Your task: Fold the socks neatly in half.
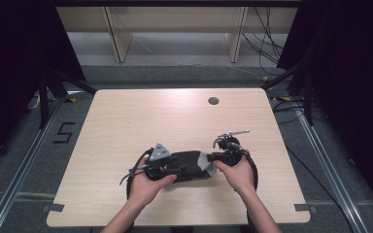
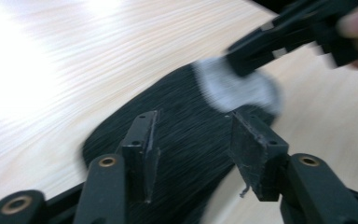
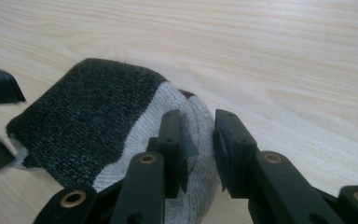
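A dark knitted sock [image 1: 187, 165] with a light grey end [image 1: 207, 162] lies on the wooden table [image 1: 141, 121], near the front edge. My left gripper [image 1: 175, 167] reaches in from the left. Its jaws stand apart over the dark part of the sock [image 2: 177, 98], and the left gripper [image 2: 193, 121] is open with nothing pressed between its pads. My right gripper [image 1: 213, 159] comes in from the right and its jaws pinch the grey end [image 3: 191, 116]. The right gripper [image 3: 199, 119] is shut on that fabric. It is also seen clamped on the grey end [image 2: 242, 91] from the left gripper view.
A round cable hole [image 1: 213, 101] sits at the table's far right. Bare wood [image 3: 284, 56] lies beyond the sock. Cables [image 1: 267, 48] and wooden furniture legs [image 1: 119, 43] stand on the floor behind the table, with dark curtains on both sides.
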`<action>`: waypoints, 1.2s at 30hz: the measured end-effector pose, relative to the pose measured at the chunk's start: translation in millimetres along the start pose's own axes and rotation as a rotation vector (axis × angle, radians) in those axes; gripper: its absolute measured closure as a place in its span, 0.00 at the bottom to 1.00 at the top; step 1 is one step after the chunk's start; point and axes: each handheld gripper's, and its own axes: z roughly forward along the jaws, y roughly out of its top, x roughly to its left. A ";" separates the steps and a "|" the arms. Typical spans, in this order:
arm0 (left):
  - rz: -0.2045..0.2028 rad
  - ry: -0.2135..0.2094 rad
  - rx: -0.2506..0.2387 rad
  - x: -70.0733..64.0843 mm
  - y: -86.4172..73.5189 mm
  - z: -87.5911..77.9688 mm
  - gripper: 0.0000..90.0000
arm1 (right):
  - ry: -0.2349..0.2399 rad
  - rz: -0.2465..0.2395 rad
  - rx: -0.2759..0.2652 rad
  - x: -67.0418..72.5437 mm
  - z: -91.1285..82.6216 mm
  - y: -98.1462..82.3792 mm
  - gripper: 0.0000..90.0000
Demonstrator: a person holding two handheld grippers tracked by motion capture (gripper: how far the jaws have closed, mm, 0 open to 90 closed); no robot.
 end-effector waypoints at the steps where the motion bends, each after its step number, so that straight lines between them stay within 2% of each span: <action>1: 0.003 0.005 0.020 3.9 -3.4 -0.5 0.60 | -0.002 -0.020 0.001 -1.5 1.2 -1.0 0.82; 3: 0.012 0.008 0.064 6.5 -12.0 0.4 0.61 | 0.003 -0.019 -0.002 -2.6 2.3 -1.9 0.82; 5: 0.026 -0.004 0.081 6.3 -16.4 2.1 0.62 | -0.011 -0.018 0.003 -4.5 4.3 -3.0 0.82; 7: 0.020 0.005 0.080 4.2 -18.6 4.0 0.62 | -0.005 -0.030 0.002 -6.1 5.4 -3.8 0.82; 8: 0.037 -0.002 0.098 4.9 -19.6 5.0 0.63 | -0.018 -0.014 0.016 -7.7 7.4 -4.9 0.82; 10: 0.042 -0.002 0.107 3.8 -22.1 8.6 0.63 | -0.023 -0.016 0.016 -9.3 8.8 -5.6 0.82; 11: 0.049 -0.004 0.113 4.3 -22.7 9.4 0.63 | -0.018 -0.031 0.004 -10.0 9.6 -6.3 0.82; 14: 0.048 -0.006 0.116 5.3 -22.6 10.3 0.65 | -0.021 -0.031 0.007 -10.2 11.5 -7.3 0.82; 15: 0.048 -0.005 0.117 5.5 -22.7 10.4 0.65 | -0.039 -0.025 0.016 -10.2 11.7 -7.3 0.82; 16: 0.049 -0.007 0.117 5.8 -23.2 10.9 0.65 | -0.026 -0.020 0.012 -9.3 11.4 -6.7 0.82; 17: 0.053 -0.005 0.117 6.0 -23.8 11.2 0.66 | -0.015 -0.028 0.012 -10.9 12.3 -6.9 0.82; 19: 0.058 0.000 0.120 7.1 -24.9 12.2 0.68 | -0.026 -0.044 0.007 -12.3 13.5 -7.5 0.82; 21: 0.058 0.004 0.122 8.5 -24.4 13.6 0.68 | -0.031 -0.022 0.011 -10.6 13.5 -7.6 0.82; 23: 0.065 0.006 0.124 9.5 -23.7 13.9 0.69 | -0.046 -0.022 0.017 -11.1 13.8 -7.9 0.82; 24: 0.062 0.007 0.122 10.5 -23.5 14.5 0.69 | -0.018 -0.034 0.013 -11.6 13.3 -7.9 0.82; 28: 0.051 0.015 0.118 17.2 -22.6 16.1 0.69 | -0.014 -0.032 0.015 -10.9 14.1 -8.4 0.82; 29: 0.050 0.019 0.116 17.8 -22.4 16.5 0.69 | -0.017 -0.013 0.018 -9.7 14.4 -8.3 0.82; 32: 0.053 0.030 0.117 18.8 -21.8 17.1 0.69 | -0.019 -0.036 0.012 -10.8 16.2 -8.5 0.82; 36: 0.054 0.029 0.111 18.8 -22.9 17.2 0.69 | -0.021 -0.019 0.015 -9.7 16.9 -7.9 0.82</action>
